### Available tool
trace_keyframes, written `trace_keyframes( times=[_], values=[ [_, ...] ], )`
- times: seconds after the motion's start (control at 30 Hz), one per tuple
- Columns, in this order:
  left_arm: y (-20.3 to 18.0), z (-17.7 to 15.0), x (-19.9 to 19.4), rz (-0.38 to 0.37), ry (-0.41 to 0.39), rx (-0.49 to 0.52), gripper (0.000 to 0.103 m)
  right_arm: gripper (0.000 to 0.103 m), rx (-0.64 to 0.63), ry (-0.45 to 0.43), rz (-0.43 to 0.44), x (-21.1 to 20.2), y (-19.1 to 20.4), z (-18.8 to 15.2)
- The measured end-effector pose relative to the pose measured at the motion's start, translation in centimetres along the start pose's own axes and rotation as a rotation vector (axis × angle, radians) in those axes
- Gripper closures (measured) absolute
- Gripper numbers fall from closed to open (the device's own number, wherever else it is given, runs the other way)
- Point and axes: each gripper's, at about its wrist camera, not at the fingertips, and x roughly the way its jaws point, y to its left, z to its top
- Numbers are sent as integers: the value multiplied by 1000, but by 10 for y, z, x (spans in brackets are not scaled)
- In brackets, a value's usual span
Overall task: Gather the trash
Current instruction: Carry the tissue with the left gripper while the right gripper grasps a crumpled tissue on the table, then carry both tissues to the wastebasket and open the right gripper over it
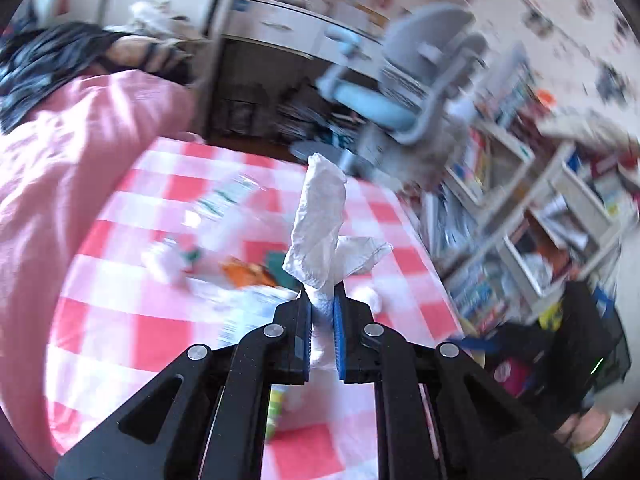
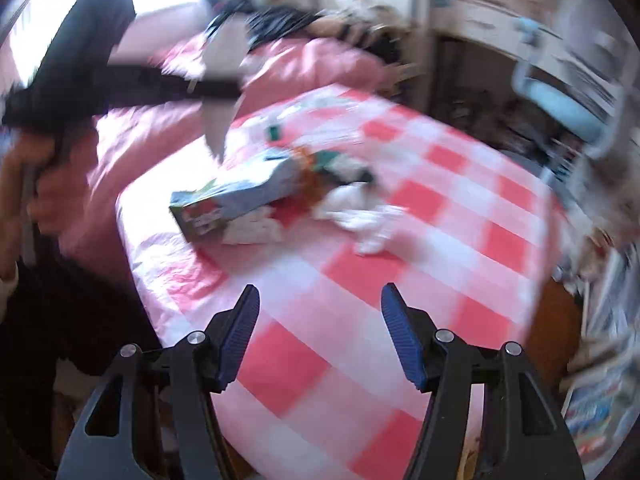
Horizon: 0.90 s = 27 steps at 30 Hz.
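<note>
Left wrist view: the left gripper (image 1: 322,304) fills the lower centre of the frame, its fingers (image 1: 340,332) clenched on a crumpled white tissue (image 1: 320,220) that sticks up from between them into the middle of the picture. Below it lies the counter (image 1: 120,320), covered in a red and white checked cloth, with more trash blurred at centre left: a white wad (image 1: 168,264), an orange wrapper (image 1: 248,272) and a pale carton (image 1: 248,312) just behind the fingers. To carry the tissue well, the grip should probably stay firm, since only its lower end is pinched and the loose upper part could catch or tear. A pink bedcover (image 1: 72,160) fills the left side, a blue and grey chair (image 1: 400,92) stands at upper right, and crowded shelves (image 1: 540,200) line the right edge; no bin is clearly identifiable. Right wrist view: the right gripper (image 2: 318,332) sits at the bottom centre with its fingers (image 2: 240,332) spread apart and nothing between them, held above bare checked cloth. The remaining trash lies in the middle of the frame: a blue carton (image 2: 236,200), white tissues (image 2: 368,220) just to its right, and coloured wrappers (image 2: 316,168) behind. The other gripper's dark body crosses the upper left, so the two tools may need room to avoid colliding.
</note>
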Motion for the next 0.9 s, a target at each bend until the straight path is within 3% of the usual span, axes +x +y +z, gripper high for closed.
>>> trace_keyframes(
  times=[0.23, 0.43, 0.67, 0.9],
  values=[
    [31, 10, -25, 34, -26, -22, 94, 42, -99, 58, 34, 75, 58, 36],
    [51, 6, -46, 50, -30, -57, 94, 43, -74, 72, 27, 96, 61, 43],
    [56, 6, -45, 80, -22, -79, 94, 77, -55, 81, 38, 97, 52, 46],
    [56, 5, -43, 94, -22, -76, 94, 80, -49, 32, 30, 64, 45, 40]
  ],
)
